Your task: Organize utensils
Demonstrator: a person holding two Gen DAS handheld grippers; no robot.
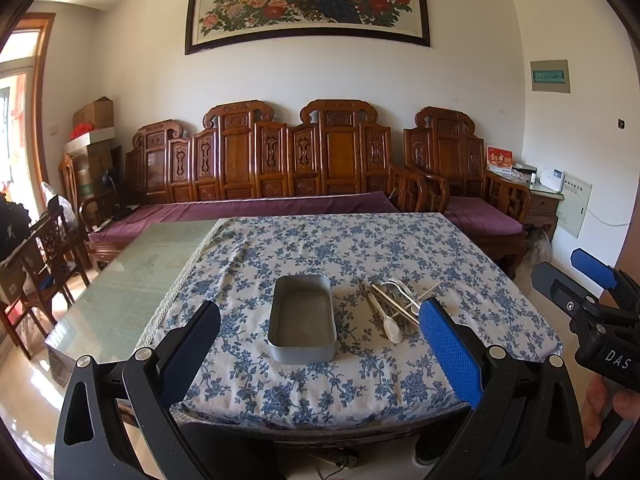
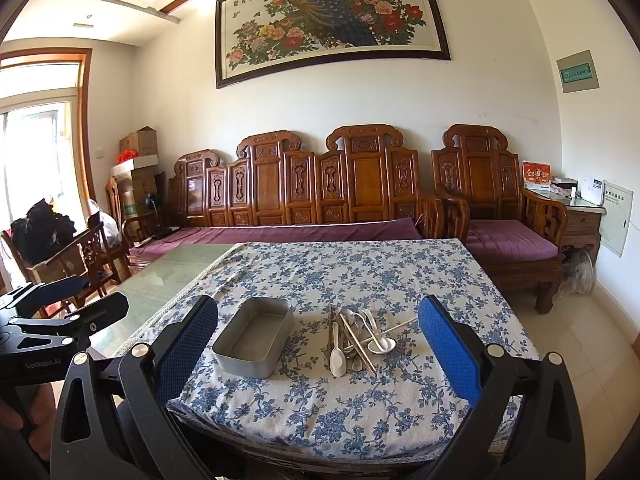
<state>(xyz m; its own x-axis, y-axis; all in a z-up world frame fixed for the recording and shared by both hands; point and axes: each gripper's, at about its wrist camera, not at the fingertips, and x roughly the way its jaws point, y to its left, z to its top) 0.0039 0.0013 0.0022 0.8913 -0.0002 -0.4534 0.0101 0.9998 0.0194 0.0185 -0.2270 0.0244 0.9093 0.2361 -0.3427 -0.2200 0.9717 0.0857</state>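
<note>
You are holding the left gripper (image 1: 320, 344) above the near edge of the table (image 1: 132, 280), with its jaws standing wide apart and gripping nothing. You are holding the right gripper (image 2: 318, 344) at the same near edge, to the right of the left one; its jaws are also standing wide apart and gripping nothing. In the left wrist view, the right gripper (image 1: 568, 276) is showing at the right border, off the table's right side.

The metal tray (image 1: 303, 350) is sitting on the blue floral tablecloth (image 1: 320, 388), toward the near edge of the table. Its long side is running away from you, and its inside is holding no utensils.

The pile of utensils (image 2: 360, 340) is lying on the tablecloth just to the right of the tray, apart from its wall. The pile is holding white spoons (image 2: 338, 358), metal spoons and chopsticks (image 2: 362, 346), crossing over one another. One white spoon is pointing its bowl toward the near edge; another is resting its bowl at the right side of the pile.

Left of the tray, the tablecloth is ending and the bare glass top is showing. Beyond the tray, a carved wooden bench (image 1: 256, 160) with a purple cushion is standing against the wall, under a framed peacock painting (image 1: 308, 0).
</note>
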